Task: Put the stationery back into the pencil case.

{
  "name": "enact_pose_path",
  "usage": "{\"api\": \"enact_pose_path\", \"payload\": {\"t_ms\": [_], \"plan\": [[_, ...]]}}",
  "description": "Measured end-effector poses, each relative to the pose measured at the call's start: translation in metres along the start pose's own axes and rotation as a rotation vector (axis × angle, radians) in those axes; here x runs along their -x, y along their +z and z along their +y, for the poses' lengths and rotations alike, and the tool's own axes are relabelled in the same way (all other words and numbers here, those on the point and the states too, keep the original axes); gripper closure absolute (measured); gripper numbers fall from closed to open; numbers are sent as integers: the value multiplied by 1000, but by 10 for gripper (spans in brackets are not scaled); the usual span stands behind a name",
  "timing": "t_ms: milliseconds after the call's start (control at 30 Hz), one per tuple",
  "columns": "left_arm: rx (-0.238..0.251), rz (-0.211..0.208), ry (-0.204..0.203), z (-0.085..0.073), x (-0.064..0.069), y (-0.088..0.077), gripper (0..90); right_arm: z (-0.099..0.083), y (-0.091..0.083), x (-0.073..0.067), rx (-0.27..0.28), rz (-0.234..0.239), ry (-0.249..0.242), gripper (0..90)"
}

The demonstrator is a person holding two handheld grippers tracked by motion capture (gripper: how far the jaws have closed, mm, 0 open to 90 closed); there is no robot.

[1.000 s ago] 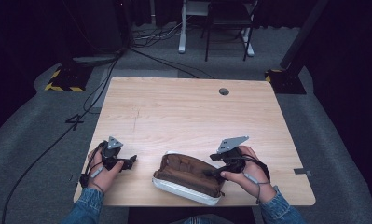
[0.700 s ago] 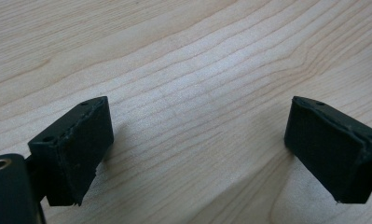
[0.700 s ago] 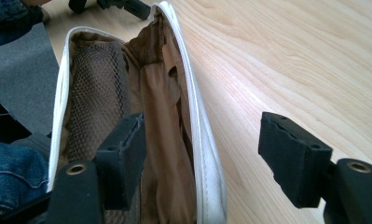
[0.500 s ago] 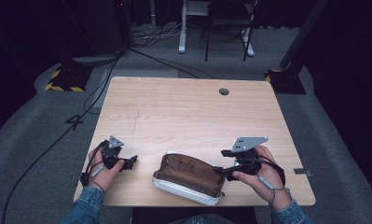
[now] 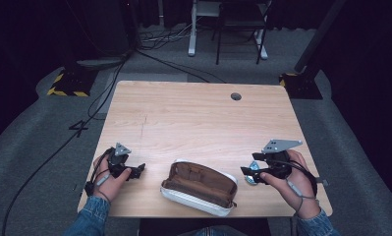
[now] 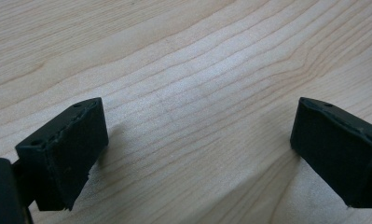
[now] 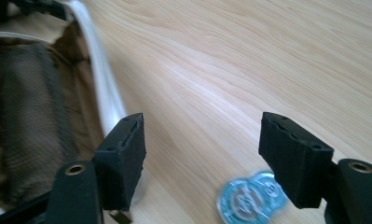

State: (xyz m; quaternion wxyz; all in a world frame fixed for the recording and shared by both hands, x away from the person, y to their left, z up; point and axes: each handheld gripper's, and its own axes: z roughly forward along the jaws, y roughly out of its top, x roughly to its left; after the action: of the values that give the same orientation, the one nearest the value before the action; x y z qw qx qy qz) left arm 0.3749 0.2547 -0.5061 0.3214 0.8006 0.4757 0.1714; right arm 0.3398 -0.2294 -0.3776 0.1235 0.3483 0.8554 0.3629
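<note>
Hovering with jaws spread just above 2 blue tokens [image 7: 251, 198], the right gripper [image 5: 256, 170] seems poised to lift them toward the unzipped pouch [image 5: 198, 187], while the left gripper [image 5: 129, 170] rests released on the table [image 5: 193, 118].

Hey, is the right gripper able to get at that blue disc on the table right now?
Probably yes. The right gripper is open, and the blue disc lies flat on the bare table just under its jaws, beside the open pouch. Nothing covers it, though picking up something so flat may be fiddly.

A pale wooden table [image 5: 203, 118] sits on grey carpet [image 5: 31, 147], cables [image 5: 149, 46] snaking past its far-left corner toward white desk legs [image 5: 191, 29] in darkness.
</note>
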Motion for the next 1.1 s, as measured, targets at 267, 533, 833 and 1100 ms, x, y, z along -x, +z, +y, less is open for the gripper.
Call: {"api": "enact_pose_path", "payload": {"t_ms": [267, 533, 833, 1100], "plan": [[-6, 0, 6, 2, 0, 2, 29, -17, 10, 23, -107, -98, 92, 311], [-11, 3, 13, 3, -1, 2, 23, -27, 23, 33, -172, -133, 139, 299], [-11, 3, 12, 3, -1, 2, 23, -36, 40, 39, -232, -166, 203, 277], [-11, 1, 12, 3, -1, 2, 23, -43, 55, 41, -280, -164, 211, 270]]}}
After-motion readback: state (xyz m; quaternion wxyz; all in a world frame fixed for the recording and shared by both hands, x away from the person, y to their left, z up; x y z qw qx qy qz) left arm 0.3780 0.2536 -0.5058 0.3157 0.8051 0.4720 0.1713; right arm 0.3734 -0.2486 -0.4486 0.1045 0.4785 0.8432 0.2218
